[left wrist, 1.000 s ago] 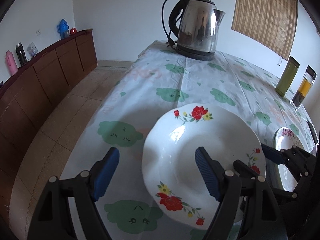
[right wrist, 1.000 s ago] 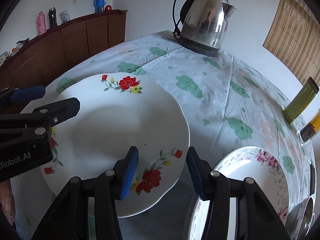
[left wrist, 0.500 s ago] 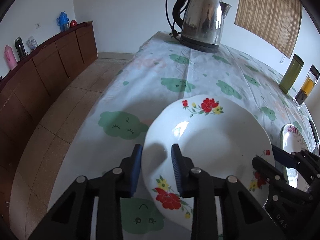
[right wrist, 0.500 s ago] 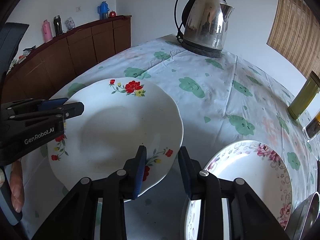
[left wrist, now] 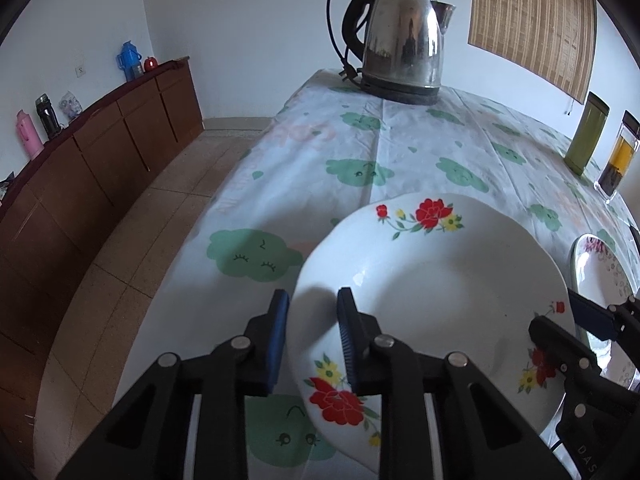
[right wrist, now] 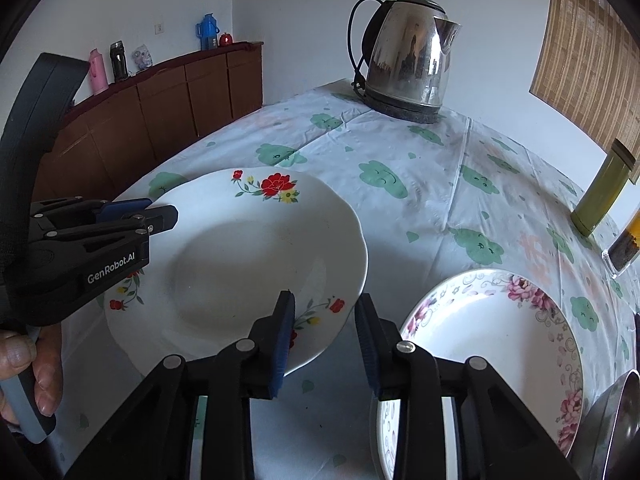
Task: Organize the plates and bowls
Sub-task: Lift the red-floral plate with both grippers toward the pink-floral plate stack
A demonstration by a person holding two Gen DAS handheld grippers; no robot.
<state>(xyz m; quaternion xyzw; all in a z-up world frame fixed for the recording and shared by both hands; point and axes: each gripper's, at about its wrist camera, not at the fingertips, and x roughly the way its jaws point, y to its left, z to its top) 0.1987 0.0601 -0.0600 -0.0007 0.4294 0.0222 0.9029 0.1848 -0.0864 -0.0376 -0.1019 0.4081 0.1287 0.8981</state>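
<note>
Left wrist view: my left gripper (left wrist: 311,336) has its blue pads closed down on the near-left rim of the red-flowered plate (left wrist: 432,280), one pad under the edge and one inside it. That plate sits low over the cloud-print tablecloth (left wrist: 400,152); I cannot tell whether it is lifted. At its right edge I see the right gripper (left wrist: 576,322), and beyond it a sliver of the pink-flowered plate (left wrist: 596,264). An electric kettle (left wrist: 404,40) stands at the far end.

Right wrist view: my right gripper (right wrist: 325,336) is partly open, its jaws straddling the near-right rim of the red-flowered plate (right wrist: 248,264) without clamping it. The left gripper (right wrist: 156,214) grips the opposite rim. The pink-flowered plate (right wrist: 492,344) lies just beside, to the right.
</note>
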